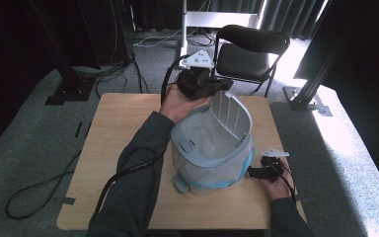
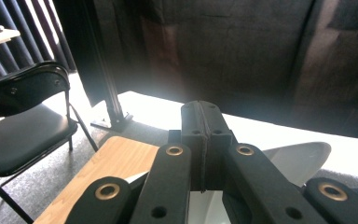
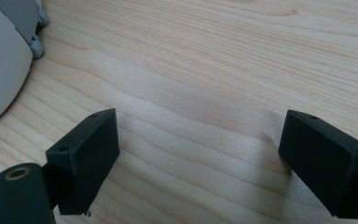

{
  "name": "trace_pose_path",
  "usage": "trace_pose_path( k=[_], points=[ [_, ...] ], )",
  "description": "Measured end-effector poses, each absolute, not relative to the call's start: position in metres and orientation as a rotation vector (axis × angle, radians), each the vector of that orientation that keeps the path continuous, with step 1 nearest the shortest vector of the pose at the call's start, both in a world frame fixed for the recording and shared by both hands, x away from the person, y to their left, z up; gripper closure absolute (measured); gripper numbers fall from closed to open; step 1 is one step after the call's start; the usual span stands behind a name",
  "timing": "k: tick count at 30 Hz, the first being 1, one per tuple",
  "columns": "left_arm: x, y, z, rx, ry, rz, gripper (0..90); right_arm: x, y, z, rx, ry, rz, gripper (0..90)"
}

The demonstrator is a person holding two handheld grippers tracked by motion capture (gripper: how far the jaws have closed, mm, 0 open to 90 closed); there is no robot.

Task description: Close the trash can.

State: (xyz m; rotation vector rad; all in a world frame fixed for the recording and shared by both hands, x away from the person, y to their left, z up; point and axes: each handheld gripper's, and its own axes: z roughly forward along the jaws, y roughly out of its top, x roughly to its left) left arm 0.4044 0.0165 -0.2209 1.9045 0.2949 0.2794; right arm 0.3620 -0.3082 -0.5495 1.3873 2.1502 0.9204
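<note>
Dark grey sleeves (image 1: 138, 168); black grippers (image 1: 200, 84) with brass-ringed screws.

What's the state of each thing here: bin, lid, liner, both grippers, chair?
Bin: upright on the table, open.
Lid: raised, standing nearly upright at the far rim.
Liner: bag fitted inside the bin, its blue edge showing outside near the bottom.
Left gripper: jaws shut, at the raised lid's top edge; a grip on it cannot be confirmed.
Right gripper: jaws wide open, empty, low over the table right of the bin.
Chair: unfolded, unoccupied.
</note>
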Motion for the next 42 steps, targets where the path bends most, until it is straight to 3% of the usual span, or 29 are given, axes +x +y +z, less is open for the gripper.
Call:
trace_pose_path(
  k=[19,42],
  points=[
    [0.375,0.056,-0.251,1.926,0.307,0.299,89.1,0.362,-0.308,-0.549,1.387,2.150,0.920,11.2],
    [0.355,0.093,-0.316,1.913,0.424,0.255,87.4,0.361,-0.308,-0.550,1.388,2.148,0.921,11.2]
  ],
)
